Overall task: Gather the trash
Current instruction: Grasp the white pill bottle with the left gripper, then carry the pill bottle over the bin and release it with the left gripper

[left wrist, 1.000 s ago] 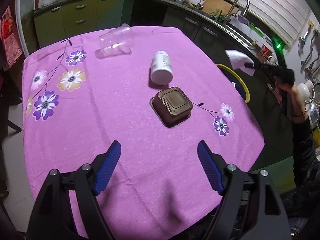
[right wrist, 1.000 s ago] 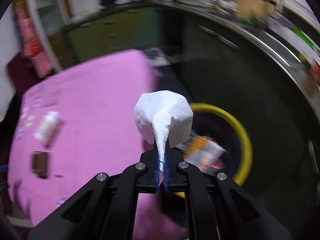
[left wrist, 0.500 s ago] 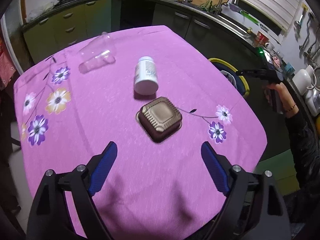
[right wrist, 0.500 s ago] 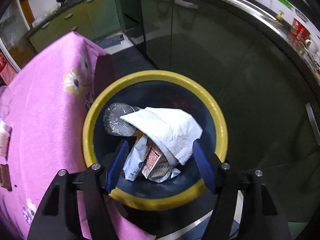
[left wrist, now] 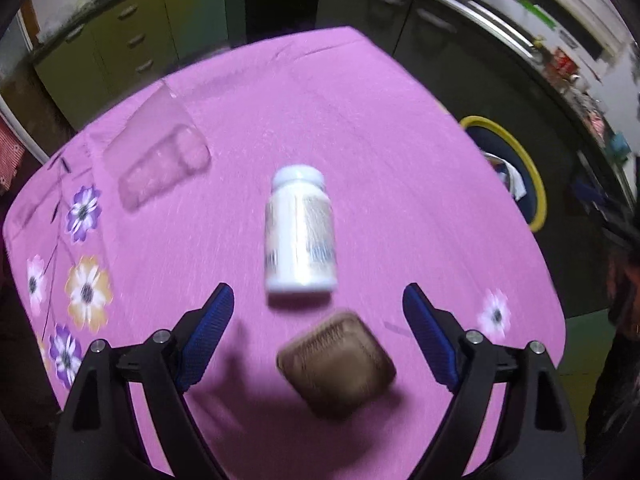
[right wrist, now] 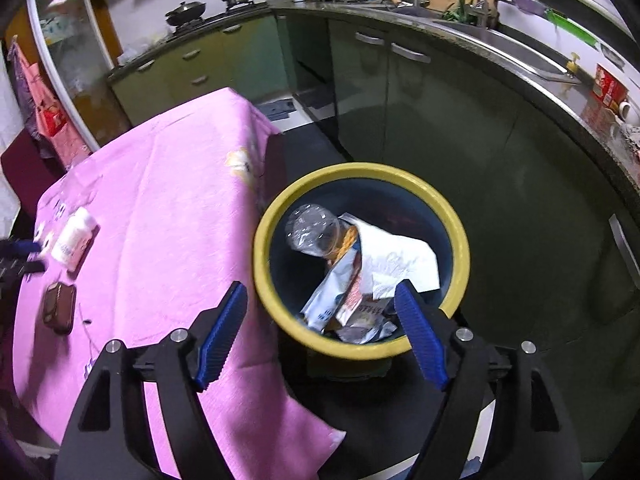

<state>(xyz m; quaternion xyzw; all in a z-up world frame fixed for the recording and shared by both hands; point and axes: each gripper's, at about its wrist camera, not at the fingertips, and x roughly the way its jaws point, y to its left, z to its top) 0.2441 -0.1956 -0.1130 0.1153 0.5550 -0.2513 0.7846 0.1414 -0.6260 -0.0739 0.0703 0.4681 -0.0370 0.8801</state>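
From the left wrist view I see my left claw [left wrist: 318, 322] spread wide with nothing between its blue pads, hovering over the table [left wrist: 380, 128] with its pink flowered cloth. A white pill bottle [left wrist: 299, 232] lies on its side just ahead of the claw, cap pointing away from me, and a brown square container [left wrist: 336, 362] sits between the fingers, closer to me than the bottle and apart from it. A clear plastic cup [left wrist: 160, 160] lies tipped over farther off to the left, blurred. Past the right edge of the table I can make out the yellow rim of the trash bin [left wrist: 532, 176]. In the right wrist view my right claw [right wrist: 322, 330] is also wide open and empty, hanging above the trash bin [right wrist: 272, 216], which stands on the floor beside the table [right wrist: 180, 184]. Inside the bin a white tissue [right wrist: 396, 258] lies on top of crumpled wrappers [right wrist: 336, 300], next to a clear plastic bottle [right wrist: 314, 234]
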